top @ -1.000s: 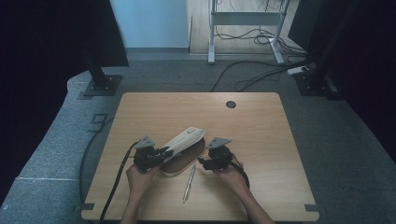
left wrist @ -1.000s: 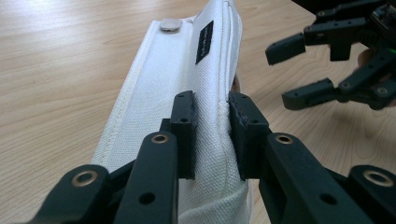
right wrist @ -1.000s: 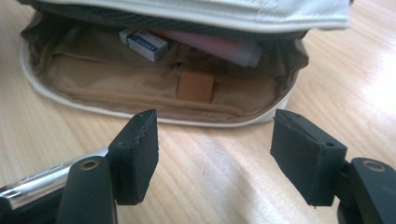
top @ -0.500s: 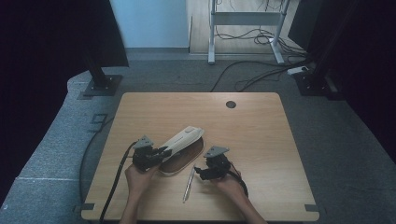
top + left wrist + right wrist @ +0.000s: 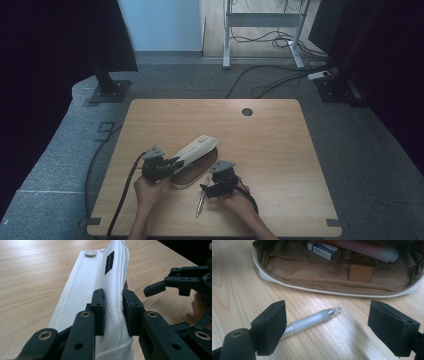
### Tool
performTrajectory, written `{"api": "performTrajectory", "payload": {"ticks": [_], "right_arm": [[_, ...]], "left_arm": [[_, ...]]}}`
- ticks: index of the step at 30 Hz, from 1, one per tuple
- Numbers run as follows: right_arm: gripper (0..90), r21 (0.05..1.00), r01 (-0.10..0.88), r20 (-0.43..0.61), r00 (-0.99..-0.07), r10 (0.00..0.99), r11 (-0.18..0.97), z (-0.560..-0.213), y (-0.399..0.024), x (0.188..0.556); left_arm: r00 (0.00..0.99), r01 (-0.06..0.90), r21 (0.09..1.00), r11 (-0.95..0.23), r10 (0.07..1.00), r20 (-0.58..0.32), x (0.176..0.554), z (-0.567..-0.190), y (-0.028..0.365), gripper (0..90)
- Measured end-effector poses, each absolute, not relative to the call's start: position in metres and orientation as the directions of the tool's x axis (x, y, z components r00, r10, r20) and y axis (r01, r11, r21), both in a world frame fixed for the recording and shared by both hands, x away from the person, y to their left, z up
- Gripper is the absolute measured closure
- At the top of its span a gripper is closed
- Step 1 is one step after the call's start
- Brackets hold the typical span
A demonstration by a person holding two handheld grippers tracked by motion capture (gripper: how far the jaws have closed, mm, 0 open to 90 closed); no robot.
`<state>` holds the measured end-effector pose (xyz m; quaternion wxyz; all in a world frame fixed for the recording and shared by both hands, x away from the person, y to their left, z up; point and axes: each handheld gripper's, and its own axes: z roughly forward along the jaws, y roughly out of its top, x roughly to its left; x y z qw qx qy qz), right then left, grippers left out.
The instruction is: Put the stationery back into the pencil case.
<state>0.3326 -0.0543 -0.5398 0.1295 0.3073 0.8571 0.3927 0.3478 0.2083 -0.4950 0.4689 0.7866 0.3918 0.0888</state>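
A white pencil case [image 5: 196, 148] lies open at the table's front middle, its brown inside [image 5: 317, 272] holding an eraser [image 5: 322, 247] and a pink tube [image 5: 367, 250]. My left gripper [image 5: 113, 298] is shut on the raised white flap [image 5: 87, 282], holding it up; it also appears in the high view [image 5: 176, 163]. A clear-barrelled pen [image 5: 312, 321] lies on the wood just in front of the case [image 5: 200, 201]. My right gripper [image 5: 329, 318] straddles the pen and its jaws have just been opening. Neither pad presses on the pen. In the high view the right gripper [image 5: 206, 189] sits over the pen's far end.
The wooden table [image 5: 280, 150] has a dark round grommet [image 5: 247, 111] at the back. Cables trail off the front left edge [image 5: 120, 205]. The other hand's gripper [image 5: 175, 282] hangs close on the right in the left gripper view.
The right gripper has moved toward the person and a little left, down over the pen. Its jaws stand wider than before. The left gripper, flap and pen have not moved.
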Motion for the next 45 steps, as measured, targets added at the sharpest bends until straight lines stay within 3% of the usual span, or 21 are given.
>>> {"api": "performTrajectory", "payload": {"ticks": [15, 29, 45], "right_arm": [[17.6, 0.738, 0.426, 0.005, -0.779, 0.627, 0.523, -0.542, -0.048, 0.338], [19.0, 0.719, 0.434, -0.028, -0.762, 0.647, 0.542, -0.548, -0.048, 0.367], [20.7, 0.709, 0.440, -0.036, -0.757, 0.652, 0.550, -0.541, -0.077, 0.361]], "left_arm": [[0.676, 0.534, 0.807, -0.252, 0.700, -0.230, 0.348, -0.495, 0.208, 72.9], [0.678, 0.533, 0.806, -0.256, 0.699, -0.227, 0.348, -0.495, 0.207, 72.7], [0.678, 0.534, 0.806, -0.254, 0.698, -0.229, 0.348, -0.495, 0.207, 72.6]]}}
